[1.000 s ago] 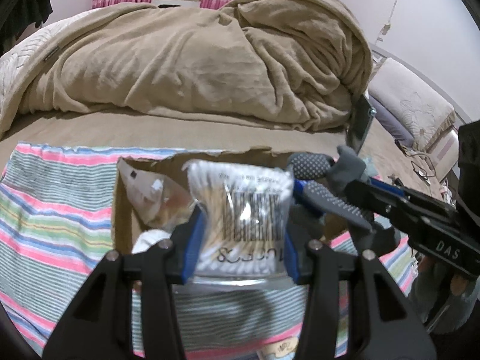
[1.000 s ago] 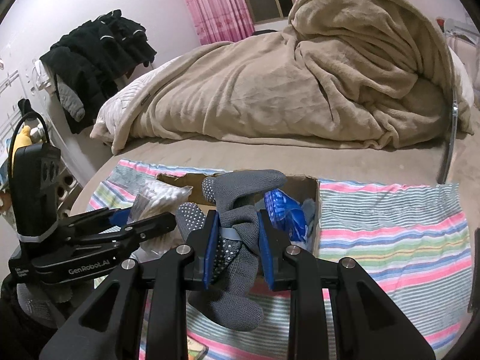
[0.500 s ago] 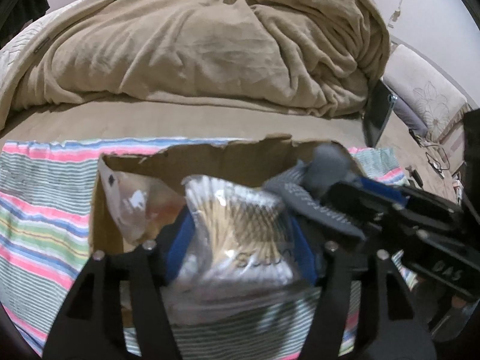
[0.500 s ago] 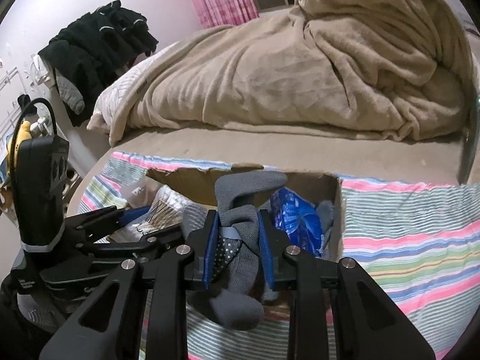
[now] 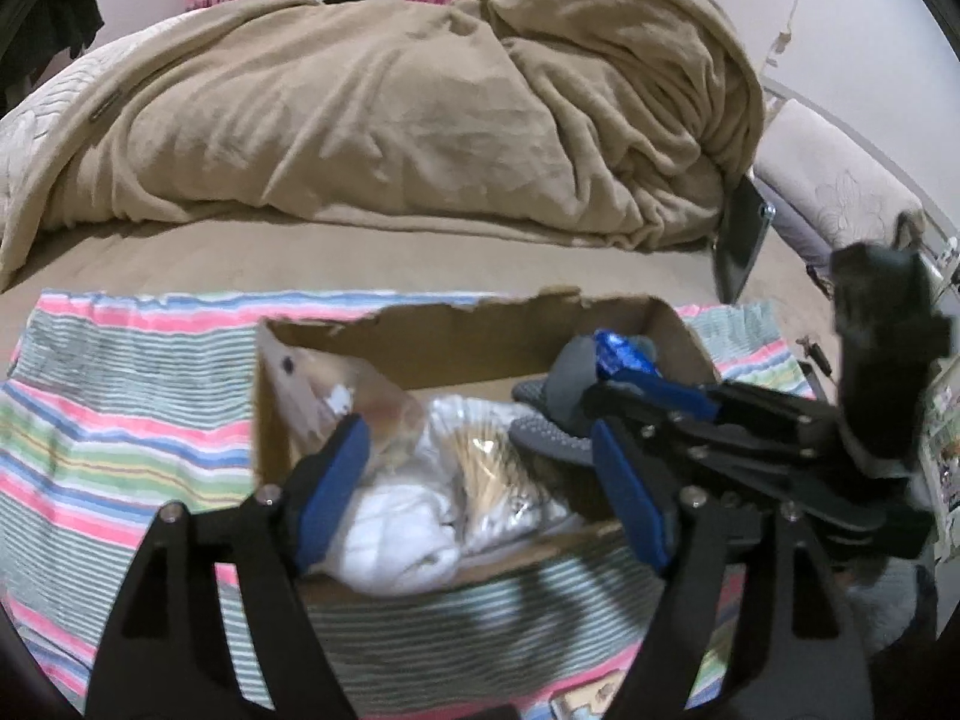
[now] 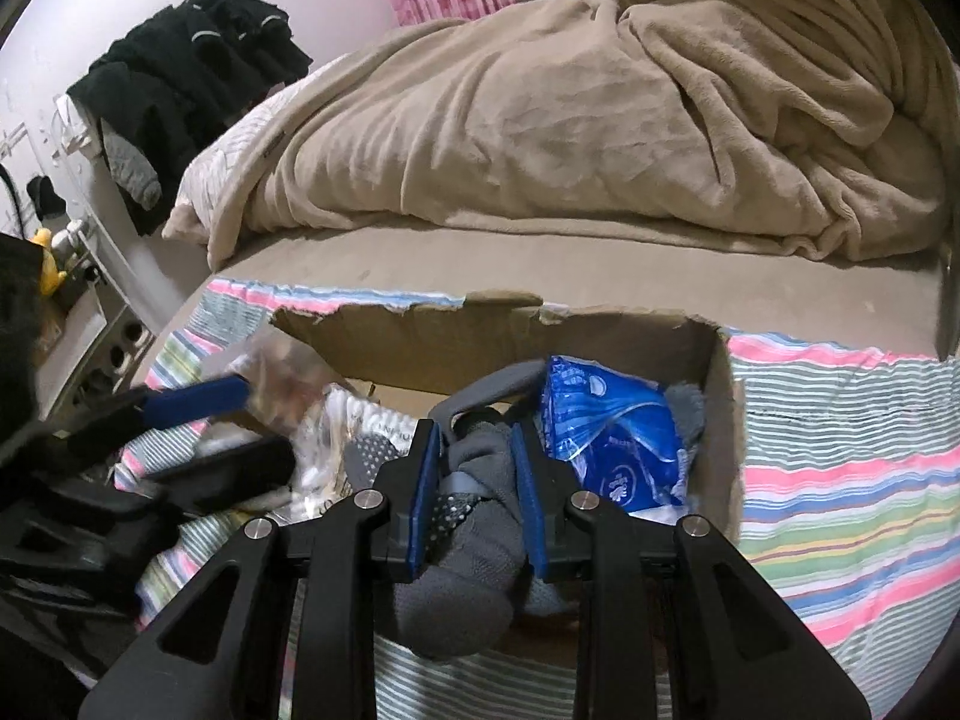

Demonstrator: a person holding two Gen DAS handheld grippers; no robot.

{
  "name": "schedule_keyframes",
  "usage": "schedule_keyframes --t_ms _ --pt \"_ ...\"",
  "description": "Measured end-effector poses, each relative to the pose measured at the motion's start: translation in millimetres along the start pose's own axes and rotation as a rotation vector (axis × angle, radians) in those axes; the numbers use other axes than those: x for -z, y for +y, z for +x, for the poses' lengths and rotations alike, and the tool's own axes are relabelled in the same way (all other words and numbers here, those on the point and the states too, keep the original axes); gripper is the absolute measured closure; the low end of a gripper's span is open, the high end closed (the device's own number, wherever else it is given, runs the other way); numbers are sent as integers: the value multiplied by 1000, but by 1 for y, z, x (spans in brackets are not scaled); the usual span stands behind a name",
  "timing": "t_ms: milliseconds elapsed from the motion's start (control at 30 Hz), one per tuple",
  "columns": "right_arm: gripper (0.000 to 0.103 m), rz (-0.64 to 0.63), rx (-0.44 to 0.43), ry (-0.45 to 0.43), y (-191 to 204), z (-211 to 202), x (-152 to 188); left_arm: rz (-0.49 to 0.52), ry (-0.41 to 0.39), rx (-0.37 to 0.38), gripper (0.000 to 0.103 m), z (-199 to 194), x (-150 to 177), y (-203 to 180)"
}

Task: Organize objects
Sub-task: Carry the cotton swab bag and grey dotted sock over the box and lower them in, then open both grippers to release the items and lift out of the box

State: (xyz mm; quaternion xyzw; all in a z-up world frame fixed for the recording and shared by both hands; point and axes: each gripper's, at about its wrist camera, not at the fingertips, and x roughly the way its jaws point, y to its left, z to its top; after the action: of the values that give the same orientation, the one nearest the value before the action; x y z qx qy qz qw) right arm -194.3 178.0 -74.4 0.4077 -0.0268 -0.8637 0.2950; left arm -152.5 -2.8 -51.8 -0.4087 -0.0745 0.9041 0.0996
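Observation:
A torn cardboard box (image 5: 480,342) (image 6: 420,348) sits on a striped cloth on the bed. My left gripper (image 5: 480,480) is open just above the box's near side; the cotton-swab pack (image 5: 486,468) lies loose inside, beside a white cloth (image 5: 396,534) and a clear bag (image 5: 336,384). My right gripper (image 6: 474,474) is shut on grey dotted socks (image 6: 474,540) and holds them over the box, next to a blue packet (image 6: 606,432). The right gripper also shows in the left wrist view (image 5: 636,402).
The striped cloth (image 5: 120,408) (image 6: 840,450) spreads around the box. A heaped beige blanket (image 5: 420,108) fills the bed behind. A pillow (image 5: 834,180) lies at the right. Dark clothes (image 6: 192,78) hang at the left.
My left gripper has opened and let the cotton-swab pack drop into the box. My right gripper has moved lower over the box, still holding the socks.

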Motion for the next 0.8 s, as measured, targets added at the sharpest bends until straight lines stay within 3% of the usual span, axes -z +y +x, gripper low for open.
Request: schedule_keyframes --t_ms 300,367,533,800 --pt "76 -4 49 8 7 2 4 -19 -9 12 25 -18 10 9" --pt "72 7 57 6 8 -3 4 -19 -13 21 25 -22 12 8" --pt "46 28 79 -24 14 -25 9 -5 -35 51 25 -39 17 7" --pt "38 33 128 -22 24 -54 22 -30 -45 61 25 -65 36 17"
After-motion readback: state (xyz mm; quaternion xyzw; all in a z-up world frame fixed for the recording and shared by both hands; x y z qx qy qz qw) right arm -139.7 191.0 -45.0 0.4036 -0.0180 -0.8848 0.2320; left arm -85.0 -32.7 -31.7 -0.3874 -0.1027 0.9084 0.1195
